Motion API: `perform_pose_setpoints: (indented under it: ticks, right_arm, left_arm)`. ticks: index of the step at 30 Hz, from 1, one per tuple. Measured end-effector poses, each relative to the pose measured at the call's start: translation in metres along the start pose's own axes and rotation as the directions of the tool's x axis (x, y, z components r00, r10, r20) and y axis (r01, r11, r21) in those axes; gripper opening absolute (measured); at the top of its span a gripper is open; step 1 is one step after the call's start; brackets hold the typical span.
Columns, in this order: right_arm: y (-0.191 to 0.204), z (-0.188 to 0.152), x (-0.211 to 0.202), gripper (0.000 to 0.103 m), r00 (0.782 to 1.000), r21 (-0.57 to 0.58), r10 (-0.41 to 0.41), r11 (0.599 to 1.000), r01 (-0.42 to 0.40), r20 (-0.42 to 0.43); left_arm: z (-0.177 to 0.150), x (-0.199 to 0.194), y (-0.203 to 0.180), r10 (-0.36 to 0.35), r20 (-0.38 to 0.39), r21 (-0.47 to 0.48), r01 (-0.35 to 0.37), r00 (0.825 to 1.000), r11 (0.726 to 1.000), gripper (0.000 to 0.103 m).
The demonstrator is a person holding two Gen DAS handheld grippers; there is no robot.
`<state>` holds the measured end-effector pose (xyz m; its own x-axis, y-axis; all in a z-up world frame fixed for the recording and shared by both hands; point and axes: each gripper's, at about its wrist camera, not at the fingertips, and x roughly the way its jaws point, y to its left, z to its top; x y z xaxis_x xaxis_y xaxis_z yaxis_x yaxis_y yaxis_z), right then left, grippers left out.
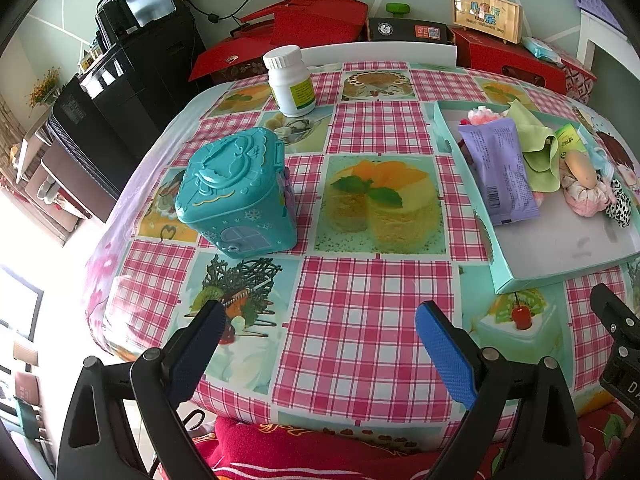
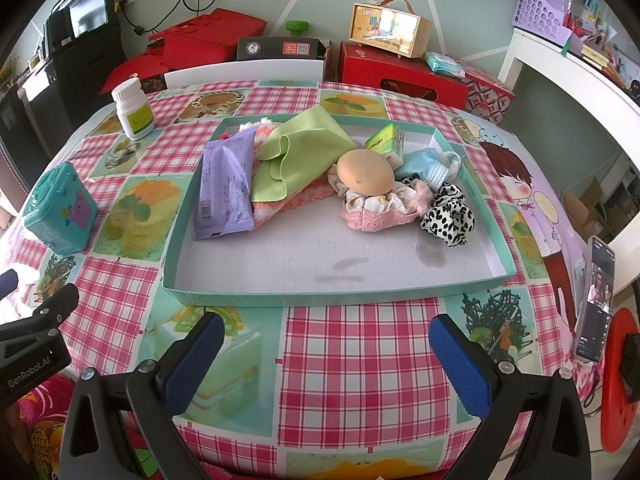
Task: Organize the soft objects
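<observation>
A shallow teal tray [image 2: 336,294] [image 1: 504,276] holds soft things: a purple packet [image 2: 226,188] [image 1: 498,168], a green cloth [image 2: 300,152] [image 1: 538,148], a pink towel [image 2: 280,204], a tan egg-shaped toy [image 2: 366,172] [image 1: 582,166] on pink scrunchies [image 2: 376,214], a spotted scrunchie [image 2: 448,216], a blue face mask [image 2: 428,164] and a green tissue pack [image 2: 386,142]. My right gripper [image 2: 326,356] is open over the tablecloth just in front of the tray. My left gripper [image 1: 320,344] is open near the table's front edge, left of the tray.
A teal toy house box [image 1: 236,192] [image 2: 60,212] and a white pill bottle [image 1: 290,80] [image 2: 134,110] stand on the checked tablecloth [image 1: 372,308]. A phone [image 2: 596,300] leans at the table's right edge. Red boxes [image 2: 400,76] line the back wall.
</observation>
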<state>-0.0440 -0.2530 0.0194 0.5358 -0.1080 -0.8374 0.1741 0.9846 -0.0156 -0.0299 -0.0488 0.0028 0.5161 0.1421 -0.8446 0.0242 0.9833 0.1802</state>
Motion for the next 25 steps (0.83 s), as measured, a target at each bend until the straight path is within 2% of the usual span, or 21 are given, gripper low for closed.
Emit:
perform_pose_setpoints:
  ticks: [25]
  right_arm:
    - [-0.0006, 0.0003, 0.0006, 0.103, 1.0, 0.001, 0.002, 1.0, -0.002, -0.002]
  left_arm:
    - [-0.0007, 0.0004, 0.0019, 0.005, 0.004, 0.003, -0.005, 1.0, 1.0, 0.096]
